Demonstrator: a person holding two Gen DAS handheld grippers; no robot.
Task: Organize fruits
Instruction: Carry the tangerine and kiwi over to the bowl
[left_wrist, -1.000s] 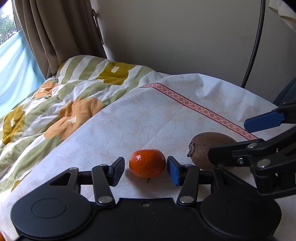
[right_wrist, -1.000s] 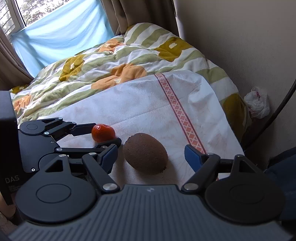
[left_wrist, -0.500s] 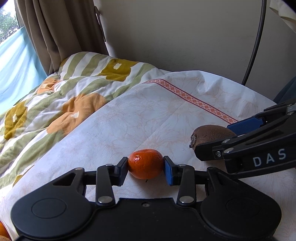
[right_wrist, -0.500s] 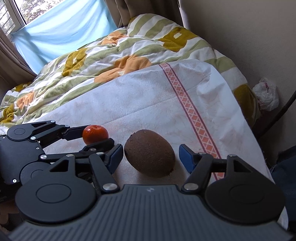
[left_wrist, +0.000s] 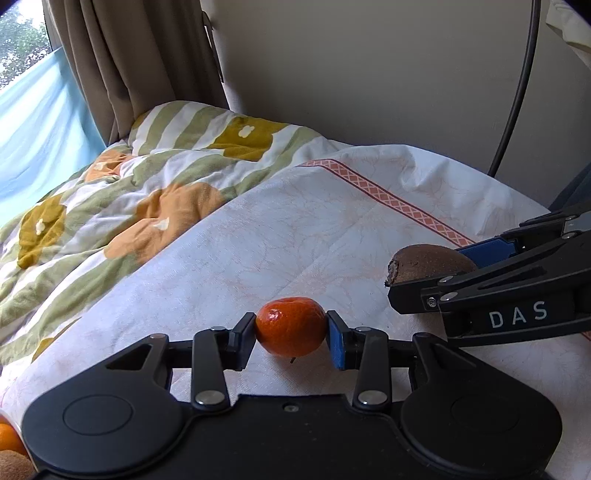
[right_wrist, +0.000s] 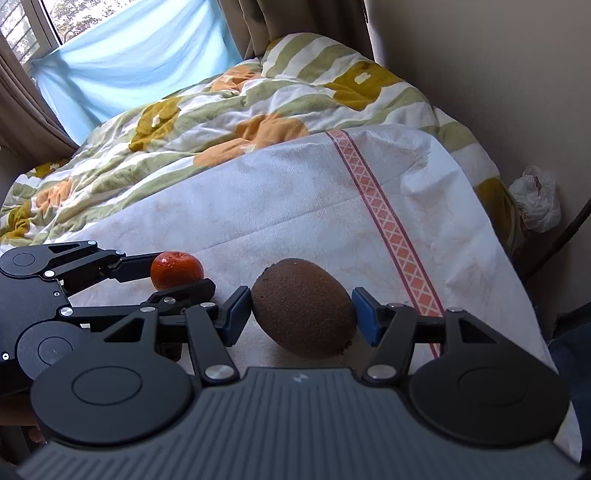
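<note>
My left gripper (left_wrist: 291, 335) is shut on a small orange mandarin (left_wrist: 290, 326), which is just above the white cloth (left_wrist: 295, 229). My right gripper (right_wrist: 302, 314) is shut on a brown kiwi (right_wrist: 303, 308), both pads touching its sides; it sits low over the cloth (right_wrist: 295, 206). The two grippers are side by side. The kiwi (left_wrist: 428, 262) and the right gripper (left_wrist: 436, 273) show at the right of the left wrist view. The mandarin (right_wrist: 176, 268) and the left gripper (right_wrist: 173, 271) show at the left of the right wrist view.
A flowered quilt (left_wrist: 110, 206) lies beyond the cloth, with curtains (left_wrist: 140, 66) and a wall behind. More fruit (left_wrist: 9, 446) shows at the bottom left corner. A black cable (left_wrist: 517, 88) hangs at the right. A plastic bag (right_wrist: 535, 199) lies by the wall.
Both grippers have closed from open onto their fruits: the left on the mandarin, the right on the kiwi. Both fruits now look slightly raised.
</note>
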